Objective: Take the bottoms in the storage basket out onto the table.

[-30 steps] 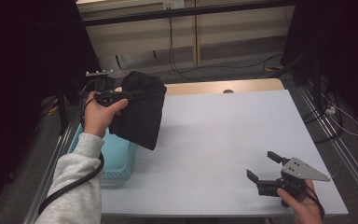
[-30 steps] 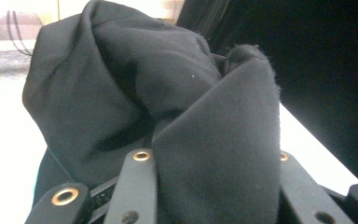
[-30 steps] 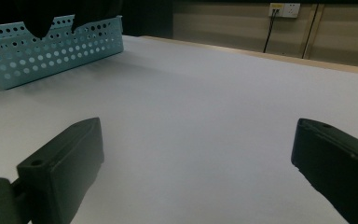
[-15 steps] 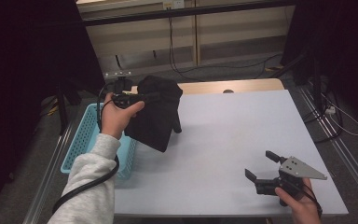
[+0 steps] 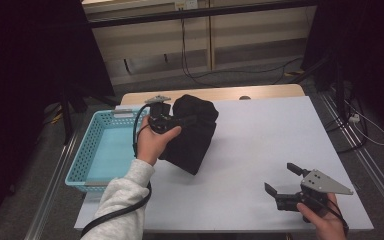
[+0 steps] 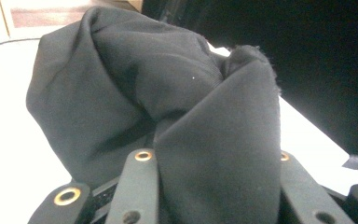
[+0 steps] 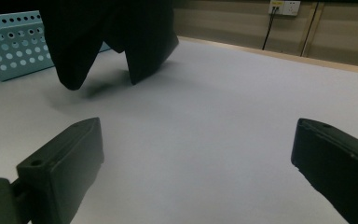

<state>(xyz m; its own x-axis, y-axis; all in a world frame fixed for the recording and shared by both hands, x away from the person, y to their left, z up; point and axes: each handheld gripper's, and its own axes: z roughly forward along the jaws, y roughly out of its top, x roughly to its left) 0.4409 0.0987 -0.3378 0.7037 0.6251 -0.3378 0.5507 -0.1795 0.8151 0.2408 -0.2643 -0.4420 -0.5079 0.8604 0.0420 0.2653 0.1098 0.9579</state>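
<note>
A black cloth garment (image 5: 192, 137) hangs bunched from my left gripper (image 5: 187, 120), which is shut on its upper folds just right of the basket. In the left gripper view the black cloth (image 6: 168, 107) is wedged between the two jaws and drapes over them. Its lower ends (image 7: 107, 42) hang just above the white table, with a shadow beneath them. My right gripper (image 5: 281, 179) rests near the table's front right, open, with nothing between its fingers (image 7: 60, 163).
A light blue perforated basket (image 5: 87, 150) stands at the table's left edge, beside the hanging cloth. The white table top (image 5: 260, 130) stretches between the cloth and my right gripper. Cables and dark stands lie on the floor beyond the far edge.
My left gripper has carried the black cloth rightward and down, from over the basket to over the table's left part. The right gripper has stayed where it was.
</note>
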